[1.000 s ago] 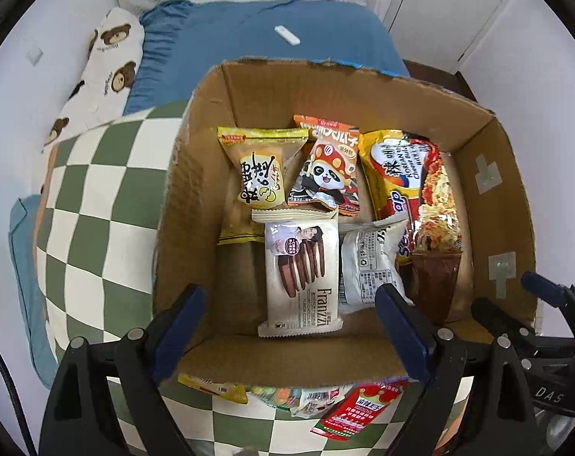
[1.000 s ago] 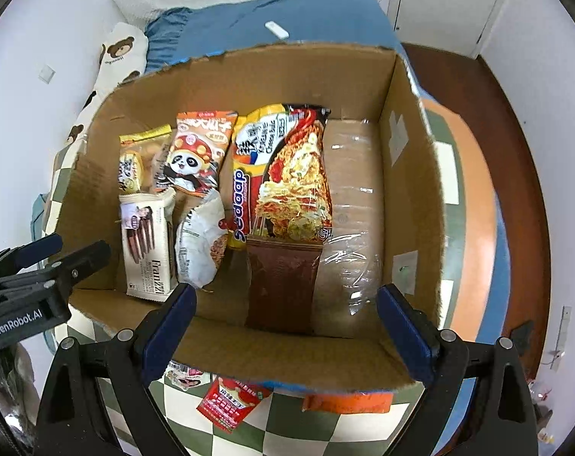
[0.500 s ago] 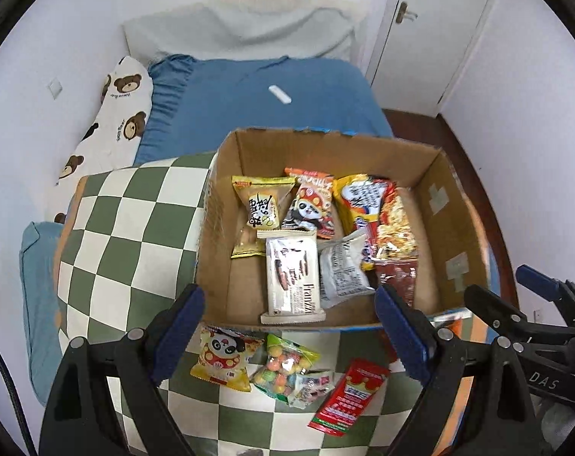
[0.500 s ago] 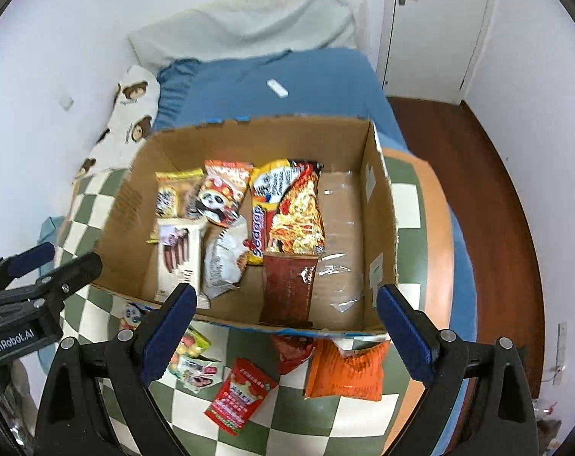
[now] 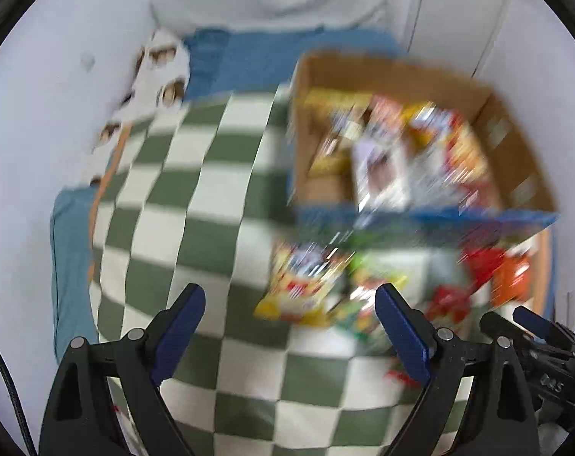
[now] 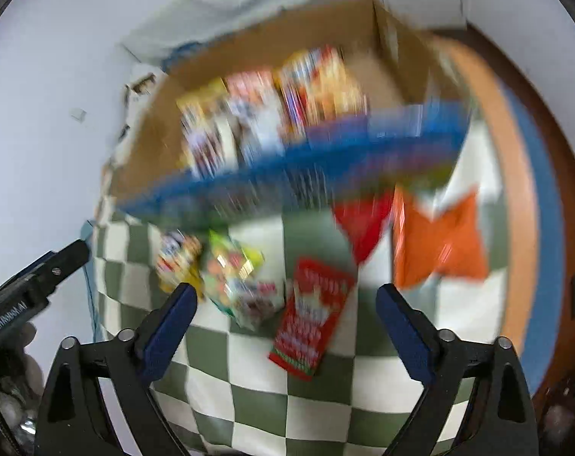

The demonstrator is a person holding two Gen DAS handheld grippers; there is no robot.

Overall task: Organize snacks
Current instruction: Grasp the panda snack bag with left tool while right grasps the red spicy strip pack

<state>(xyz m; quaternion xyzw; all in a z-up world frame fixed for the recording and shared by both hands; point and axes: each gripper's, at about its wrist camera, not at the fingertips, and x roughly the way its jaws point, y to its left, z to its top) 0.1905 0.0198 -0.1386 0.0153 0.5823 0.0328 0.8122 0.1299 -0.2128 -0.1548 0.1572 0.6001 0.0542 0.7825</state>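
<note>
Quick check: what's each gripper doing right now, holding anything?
Left gripper: jaws open, holding nothing.
Right gripper: jaws open, holding nothing.

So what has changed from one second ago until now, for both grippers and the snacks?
Both grippers pulled back from over the cardboard box toward the loose packets in front of it; the left gripper also swung left. The views are motion-blurred. Nothing was taken or released: both the left and the right gripper keep their jaws open and empty. Box and packets appear unmoved.
</note>
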